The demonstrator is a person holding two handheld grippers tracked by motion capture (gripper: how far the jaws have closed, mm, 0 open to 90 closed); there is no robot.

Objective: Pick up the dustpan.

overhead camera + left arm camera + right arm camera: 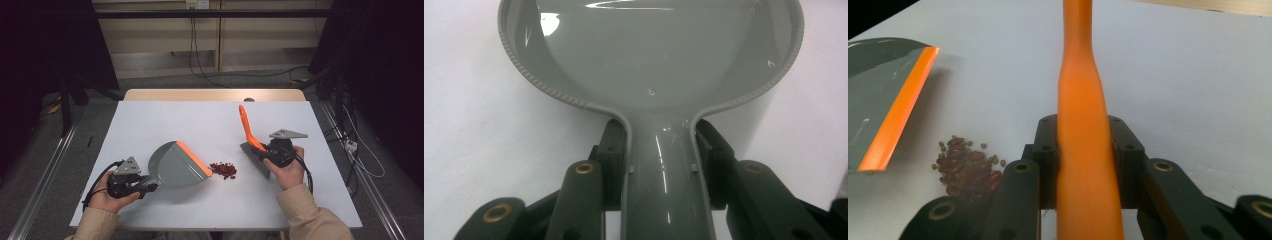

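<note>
White tabletop (pixel 150 125), beans (pixel 223 170) between tool-clamped dustpan (pixel 177 165) and seemingly tool-clamped brush (pixel 252 145).

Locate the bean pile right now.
In the high view the bean pile lies on the white table, right of centre near the person, between the orange lip of the dustpan and the brush.

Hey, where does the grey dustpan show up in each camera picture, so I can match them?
High view: dustpan left of centre, orange lip beside the beans.
Left gripper view: fills the top and middle, handle between the fingers.
Right gripper view: upper left corner.
Shared landmark: the white table.
</note>
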